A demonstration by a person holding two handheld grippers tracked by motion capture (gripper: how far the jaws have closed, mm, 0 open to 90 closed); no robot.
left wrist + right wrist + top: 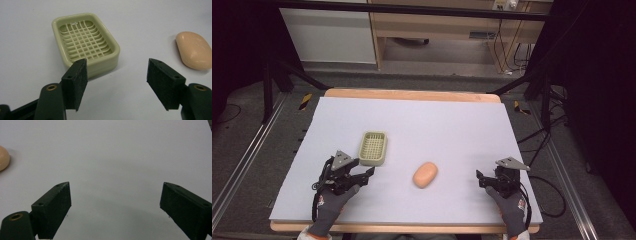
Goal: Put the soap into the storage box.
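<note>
My left gripper (117,85) stands with its jaws spread wide and nothing between them, low over the table (452,125), the soap dish (86,43) just ahead of its left pad. My right gripper (115,207) is released too — jaws wide apart over bare tabletop, well off to the right.

The soap (425,174) lies between my two hands, near the front of the table, just right of the dish and apart from it. I judge it stiff and light but slick — a rounded bar with no flat edges, so a pinch near an end could squirt it out. I'd close across its short width, at the middle.

Its long axis runs diagonally, the far end tipped to the right. The dish's long axis runs away from me, open side up.
</note>
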